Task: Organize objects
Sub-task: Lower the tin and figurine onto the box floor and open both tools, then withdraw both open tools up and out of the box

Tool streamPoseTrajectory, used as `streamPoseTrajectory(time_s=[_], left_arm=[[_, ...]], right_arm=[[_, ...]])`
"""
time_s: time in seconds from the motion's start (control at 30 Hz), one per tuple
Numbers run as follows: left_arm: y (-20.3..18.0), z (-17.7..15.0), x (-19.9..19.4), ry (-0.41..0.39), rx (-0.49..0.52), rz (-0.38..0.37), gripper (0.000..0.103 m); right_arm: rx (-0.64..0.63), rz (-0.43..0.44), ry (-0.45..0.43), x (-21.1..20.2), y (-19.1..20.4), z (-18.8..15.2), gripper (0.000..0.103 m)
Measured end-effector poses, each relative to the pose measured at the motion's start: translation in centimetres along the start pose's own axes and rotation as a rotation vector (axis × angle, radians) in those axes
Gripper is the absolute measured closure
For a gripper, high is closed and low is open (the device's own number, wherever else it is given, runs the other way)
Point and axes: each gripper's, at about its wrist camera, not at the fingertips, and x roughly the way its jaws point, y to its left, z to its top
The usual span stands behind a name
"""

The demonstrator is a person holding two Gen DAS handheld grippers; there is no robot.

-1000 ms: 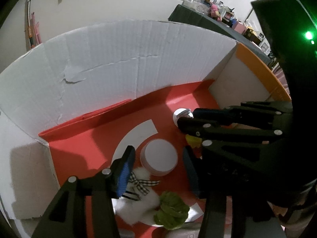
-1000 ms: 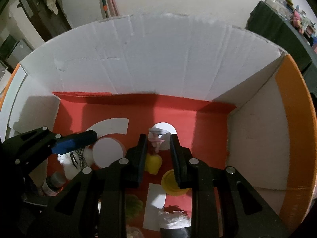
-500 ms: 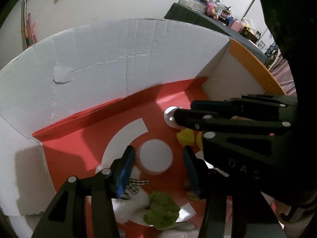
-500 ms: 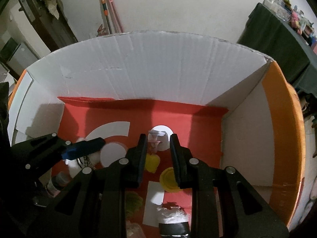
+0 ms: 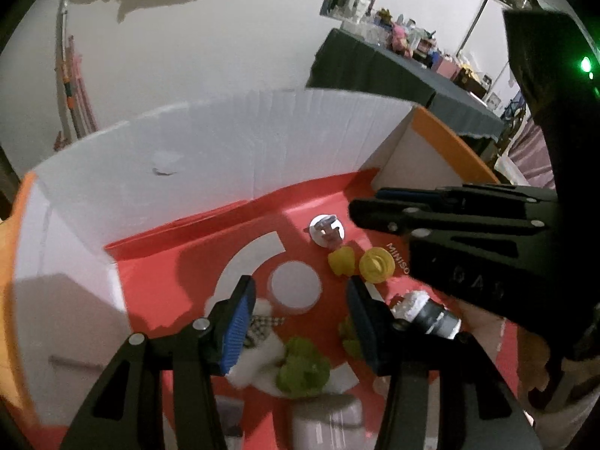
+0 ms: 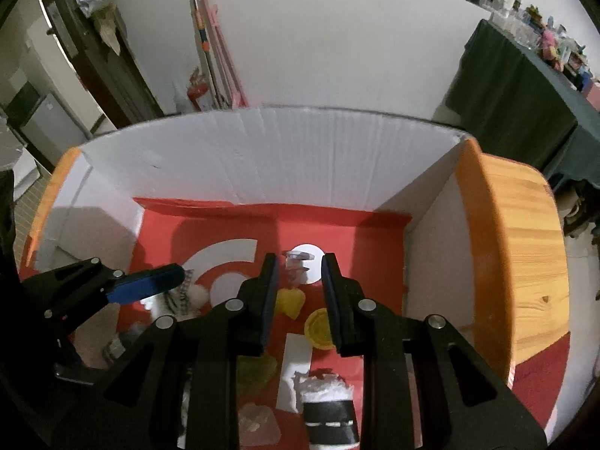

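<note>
White cardboard walls (image 6: 300, 157) enclose a red floor (image 6: 356, 236) strewn with small things: a yellow toy (image 5: 340, 260) just beside a yellow cap (image 5: 376, 264), a white disc (image 5: 295, 285) and a white plush with a checked bow (image 5: 258, 332) next to a green plush (image 5: 303, 369). Above them, the left gripper (image 5: 298, 324) hangs with fingers parted, grasping nothing; the right gripper (image 6: 300, 300) is clenched to its narrowest, also empty.

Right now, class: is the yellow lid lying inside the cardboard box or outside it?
Inside. The yellow lid lies on the red floor of the cardboard box, beside the yellow duck, with the white walls around them.
</note>
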Motion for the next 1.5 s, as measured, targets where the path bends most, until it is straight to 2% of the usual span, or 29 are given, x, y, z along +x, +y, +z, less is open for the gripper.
streamPoseTrajectory(time_s=[0.07,0.2,0.3,0.37,0.47,0.57,0.63,0.67,0.77,0.87,0.93,1.0,1.1,1.17,1.33,1.5], left_arm=[[-0.2,-0.3,-1.0,-0.028,-0.005,0.015,0.039],[-1.0,-0.5,-2.6,-0.103,-0.017,0.057,0.036],[-0.1,-2.3,-4.8,-0.157,-0.042,0.087,0.029],[0.5,-3.5,-6.4,-0.215,-0.060,0.134,0.021],[0.7,-4.8,-8.0,-0.279,-0.065,0.191,0.017],[0.7,-5.8,-9.2,-0.331,-0.085,0.218,0.012],[0.8,-6.6,-9.7,-0.368,-0.105,0.232,0.011],[0.9,-7.1,-10.0,-0.382,-0.113,0.243,0.011],[0.9,-8.0,-10.2,-0.420,-0.128,0.272,0.003],[0.6,-9.0,-10.6,-0.459,-0.125,0.298,0.000],[0.2,-9.6,-10.7,-0.483,-0.111,0.329,0.000],[-0.1,-10.2,-10.7,-0.498,-0.101,0.354,0.000],[-0.1,-11.1,-10.2,-0.500,-0.114,0.369,0.000],[-0.2,-11.5,-9.7,-0.497,-0.117,0.382,0.000],[-0.5,-12.3,-8.5,-0.505,-0.091,0.437,0.000],[0.0,-12.5,-8.0,-0.499,-0.105,0.415,0.000]], right_arm=[[-0.003,0.008,-0.025,-1.1,0.1,-0.3,0.080],[-0.017,0.030,-0.087,-3.2,0.4,-1.1,0.080],[-0.032,0.011,-0.140,-5.0,0.4,-2.2,0.080],[-0.039,0.007,-0.173,-5.8,0.5,-3.0,0.080],[-0.051,0.008,-0.209,-7.0,0.3,-4.6,0.078],[-0.061,0.003,-0.248,-7.9,0.1,-6.0,0.072],[-0.066,-0.005,-0.286,-8.9,-0.3,-7.1,0.059],[-0.067,-0.010,-0.311,-9.3,-0.4,-7.6,0.045],[-0.075,-0.020,-0.377,-10.3,-0.4,-9.0,0.043],[-0.078,-0.011,-0.419,-10.8,-0.4,-10.3,0.042],[-0.087,-0.013,-0.457,-11.0,-0.2,-11.2,0.037],[-0.101,-0.028,-0.504,-11.0,0.1,-12.3,0.028],[-0.121,-0.045,-0.551,-10.6,0.5,-13.9,0.022],[-0.112,-0.052,-0.571,-10.1,0.5,-14.5,0.021],[-0.081,-0.070,-0.567,-8.9,0.2,-15.0,0.019],[-0.082,-0.077,-0.524,-7.3,0.2,-15.1,0.019]])
